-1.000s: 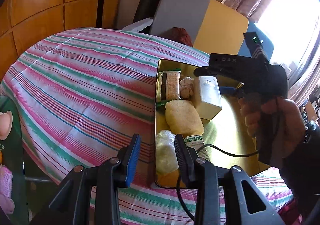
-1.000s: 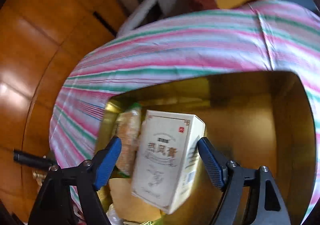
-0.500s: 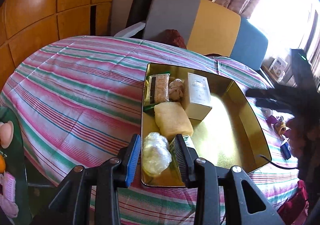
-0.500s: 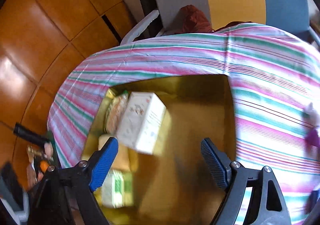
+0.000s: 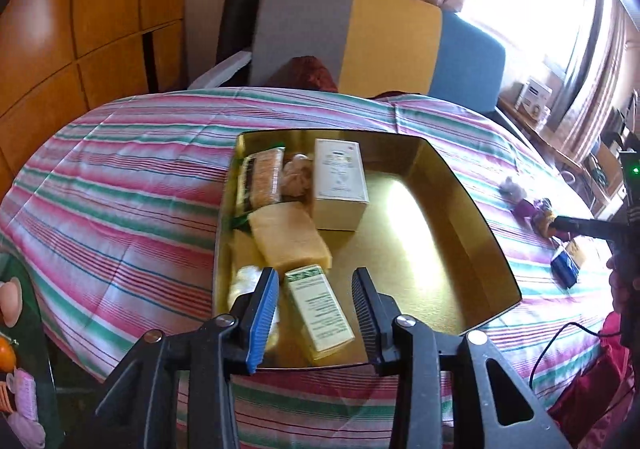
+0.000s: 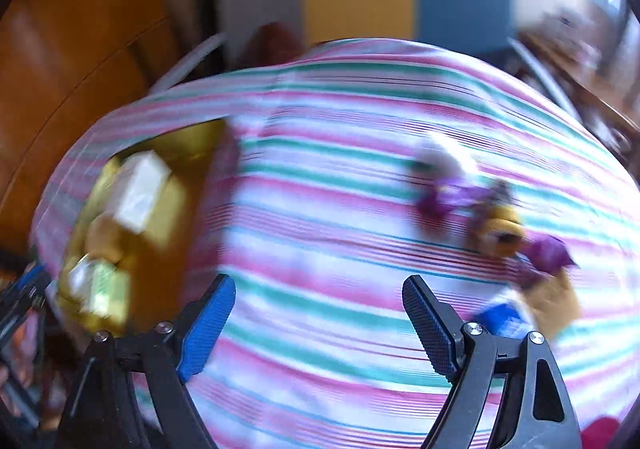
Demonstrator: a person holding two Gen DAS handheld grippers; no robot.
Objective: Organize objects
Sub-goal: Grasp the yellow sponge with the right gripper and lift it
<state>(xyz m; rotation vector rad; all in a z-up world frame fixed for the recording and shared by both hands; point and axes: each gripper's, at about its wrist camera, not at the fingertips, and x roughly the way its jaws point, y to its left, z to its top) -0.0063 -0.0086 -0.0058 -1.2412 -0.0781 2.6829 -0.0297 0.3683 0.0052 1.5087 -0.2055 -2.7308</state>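
Observation:
A gold tray (image 5: 472,209) sits on the striped tablecloth. It holds a cream box (image 5: 339,177), a yellow sponge-like block (image 5: 290,239), a snack packet (image 5: 264,179), a green-and-white box (image 5: 318,309) and a clear bag (image 5: 246,281). My left gripper (image 5: 314,313) is open and empty over the tray's near edge. My right gripper (image 6: 318,321) is open and empty above bare cloth, right of the tray (image 6: 160,233). Purple and yellow small items (image 6: 496,221) and a blue packet (image 6: 500,319) lie just ahead of it; the right wrist view is blurred.
A grey, yellow and blue chair back (image 5: 360,37) stands behind the table. Wood panelling (image 5: 80,29) is at left. The small items (image 5: 536,209) and the blue packet (image 5: 564,269) lie right of the tray. A cable (image 5: 560,337) hangs at the table's right edge.
The right gripper let go of the cream box in the tray, then swung right, away from the tray toward the small items. The left gripper shifted slightly right over the tray's near edge.

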